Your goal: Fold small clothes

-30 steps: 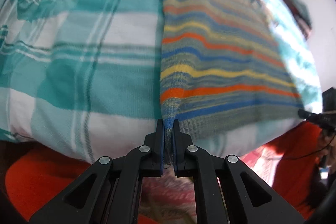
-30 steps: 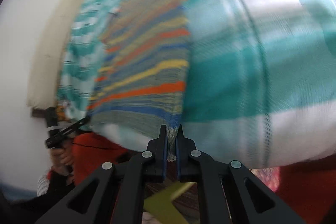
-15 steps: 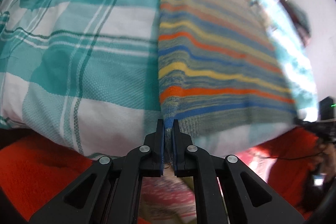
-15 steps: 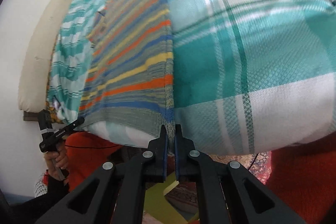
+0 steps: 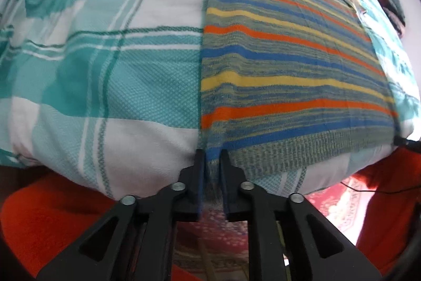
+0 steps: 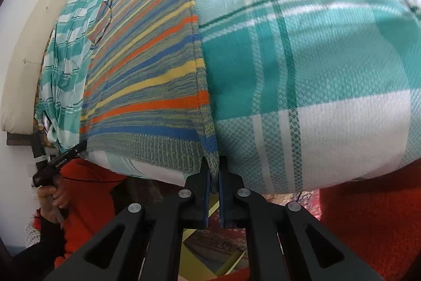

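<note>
Lettering is showing nowhere legibly in the left wrist view, where the left gripper (image 5: 212, 158) is pinching the hem corner of the striped sweater (image 5: 284, 65), jaws narrowed onto the knit. The sweater is lying flat on the teal checked bedcover (image 5: 100, 65). From the right wrist, the right gripper (image 6: 214, 167) is clamping the opposite hem corner at the bed's edge; white print on the other tool's handle is blurring beyond reading.
</note>
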Demonstrator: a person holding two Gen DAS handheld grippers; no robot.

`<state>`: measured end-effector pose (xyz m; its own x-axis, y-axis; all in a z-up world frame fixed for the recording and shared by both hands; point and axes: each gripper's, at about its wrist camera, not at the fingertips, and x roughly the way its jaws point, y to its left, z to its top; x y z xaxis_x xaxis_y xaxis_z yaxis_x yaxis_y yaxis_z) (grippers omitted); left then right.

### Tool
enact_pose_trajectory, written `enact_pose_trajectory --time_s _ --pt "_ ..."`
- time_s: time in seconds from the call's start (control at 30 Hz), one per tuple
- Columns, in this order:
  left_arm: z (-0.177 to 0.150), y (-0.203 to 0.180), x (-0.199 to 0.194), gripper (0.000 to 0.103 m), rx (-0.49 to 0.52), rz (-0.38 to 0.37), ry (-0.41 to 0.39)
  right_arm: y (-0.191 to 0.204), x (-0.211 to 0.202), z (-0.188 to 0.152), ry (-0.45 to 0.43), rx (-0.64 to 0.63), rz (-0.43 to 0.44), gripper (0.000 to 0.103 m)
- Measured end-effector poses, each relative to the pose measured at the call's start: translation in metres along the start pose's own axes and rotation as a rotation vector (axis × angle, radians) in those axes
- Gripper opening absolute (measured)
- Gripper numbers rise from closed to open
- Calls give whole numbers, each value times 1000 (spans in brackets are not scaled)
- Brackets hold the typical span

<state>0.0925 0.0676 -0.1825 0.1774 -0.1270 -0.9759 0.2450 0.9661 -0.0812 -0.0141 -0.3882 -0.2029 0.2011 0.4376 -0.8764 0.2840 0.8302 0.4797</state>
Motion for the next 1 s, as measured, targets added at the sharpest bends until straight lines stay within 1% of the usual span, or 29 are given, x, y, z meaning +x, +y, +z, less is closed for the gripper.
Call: enact_pose_trajectory --time_s 0.03,0.07,0.1,0.13,0.17,0.23,0.3,0.33,0.37,0.4,0.47,0.5,0.57,0.6,0.67,0.73,0.83,0.87,0.93,0.97,1.0 --pt "2 0 -2 33 -3 9 -5 1 -3 -1 -4 3 -6 14" --pt "0 2 -8 49 -9 24 -16 -1 -7 -3 -8 12 -9 27" --pt "-3 3 -15 62 -17 40 -32 -2 -12 -5 -14 18 -9 44" --pt "-8 6 -24 65 -32 67 -59 -4 -21 -8 -27 21 -13 50" --pt "-11 10 -32 67 -48 92 -83 -5 -29 -9 -41 16 -30 53" --pt "-16 23 -48 67 -89 135 -129 -10 -55 -9 -86 -25 -134 53" --pt "-19 37 -67 70 -145 172 -185 -7 -85 2 -167 -118 -327 53" --pt "-19 43 -74 71 -168 185 -207 -2 -98 12 -209 -181 -421 53" --pt "-20 49 -81 71 -186 193 -226 5 -108 27 -242 -241 -486 53" --pt "-17 50 -84 71 -202 197 -243 13 -113 41 -262 -283 -509 53" --pt "-8 46 -88 71 -229 196 -277 37 -117 80 -318 -399 -488 53" --pt "-5 42 -91 71 -241 193 -293 53 -112 101 -343 -460 -470 53" --pt "4 29 -90 71 -253 178 -306 77 -92 138 -356 -555 -431 53" --pt "7 23 -90 71 -254 169 -306 88 -77 158 -354 -603 -417 53" --pt "8 10 -90 71 -253 152 -304 104 -39 196 -341 -680 -420 53" --pt "10 -2 -87 71 -240 136 -292 110 2 233 -307 -712 -442 53" --pt "7 -19 -81 72 -194 161 -263 105 48 269 -282 -718 -477 52" --pt "7 -23 -76 72 -179 179 -248 102 59 278 -275 -718 -485 51" --pt "7 -28 -66 72 -158 214 -209 91 67 290 -276 -686 -472 29" --pt "7 -29 -60 72 -156 225 -186 83 59 295 -296 -643 -460 3" --pt "7 -30 -58 72 -158 224 -175 70 38 302 -343 -555 -399 3"
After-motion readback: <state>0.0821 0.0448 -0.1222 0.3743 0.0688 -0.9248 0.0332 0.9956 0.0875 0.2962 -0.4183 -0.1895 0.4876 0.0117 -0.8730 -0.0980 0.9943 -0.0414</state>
